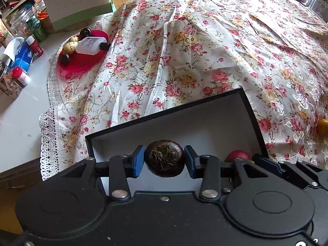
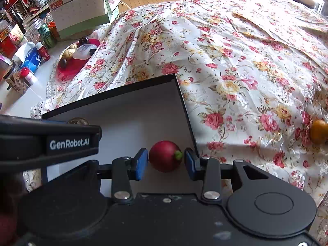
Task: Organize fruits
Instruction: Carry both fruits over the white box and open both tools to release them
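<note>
My left gripper point(image 1: 165, 158) is shut on a dark brown round fruit point(image 1: 165, 157) and holds it over the open black box with a white inside point(image 1: 205, 123). My right gripper point(image 2: 166, 160) stands open around a red fruit with a green stem point(image 2: 164, 155) that rests on the box floor point(image 2: 133, 119); a gap shows on each side. The red fruit also shows in the left wrist view point(image 1: 237, 155). The left gripper's body point(image 2: 49, 141) fills the left of the right wrist view. An orange fruit point(image 2: 318, 131) lies on the floral cloth at the right.
A red plate point(image 1: 82, 57) at the far left holds dark and tan fruits and a white bottle point(image 1: 90, 46). Bottles, cans, tissues and a calendar box point(image 1: 78, 2) crowd the table's left. The floral cloth point(image 1: 205, 51) covers the table.
</note>
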The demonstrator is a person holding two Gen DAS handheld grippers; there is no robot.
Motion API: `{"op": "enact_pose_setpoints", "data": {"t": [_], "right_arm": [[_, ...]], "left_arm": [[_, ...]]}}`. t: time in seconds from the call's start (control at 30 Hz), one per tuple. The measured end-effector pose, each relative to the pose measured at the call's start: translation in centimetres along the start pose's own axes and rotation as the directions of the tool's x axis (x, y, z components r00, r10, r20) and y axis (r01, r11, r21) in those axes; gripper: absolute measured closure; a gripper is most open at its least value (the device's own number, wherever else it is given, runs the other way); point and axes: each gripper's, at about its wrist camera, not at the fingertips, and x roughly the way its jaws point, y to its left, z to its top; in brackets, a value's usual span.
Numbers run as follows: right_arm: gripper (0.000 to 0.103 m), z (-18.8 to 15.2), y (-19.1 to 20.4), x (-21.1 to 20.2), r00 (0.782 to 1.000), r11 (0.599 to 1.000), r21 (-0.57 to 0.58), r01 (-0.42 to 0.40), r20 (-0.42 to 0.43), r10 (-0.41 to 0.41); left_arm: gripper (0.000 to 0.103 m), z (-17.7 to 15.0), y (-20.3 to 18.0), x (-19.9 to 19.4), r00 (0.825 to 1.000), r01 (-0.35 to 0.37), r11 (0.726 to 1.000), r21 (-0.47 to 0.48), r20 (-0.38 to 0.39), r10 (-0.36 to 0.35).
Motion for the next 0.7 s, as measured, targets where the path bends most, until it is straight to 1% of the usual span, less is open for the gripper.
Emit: {"op": "enact_pose_setpoints", "data": {"t": [0.17, 0.27, 0.33, 0.43, 0.7], "right_arm": [[0.061, -0.6, -0.7, -0.4, 1.000, 0.999, 0.017, -0.027, -0.012, 0.027], [0.060, -1.0, -0.9, -0.6, 0.999, 0.999, 0.023, -0.038, -0.018, 0.038], [0.060, -1.3, -0.9, -0.9, 1.000, 0.999, 0.019, -0.027, -0.016, 0.027], [0.060, -1.4, -0.9, -0.9, 0.999, 1.000, 0.017, -0.026, -0.022, 0.026], [0.060, -1.8, -1.2, -2.1, 0.998, 0.998, 0.026, -0.053, -0.017, 0.054]], "left_arm": [[0.053, -0.1, 0.0, -0.3, 0.999, -0.031, 0.999, 0.010, 0.017, 0.031], [0.053, 0.0, 0.2, -0.1, 1.000, -0.022, 1.000, 0.000, 0.003, 0.022], [0.053, 0.0, 0.3, 0.1, 1.000, -0.019, 1.000, -0.004, -0.005, 0.019], [0.053, -0.1, 0.2, 0.2, 1.000, -0.025, 1.000, -0.007, -0.008, 0.025], [0.053, -0.2, 0.5, -0.4, 1.000, -0.009, 1.000, -0.026, -0.009, 0.009]]}}
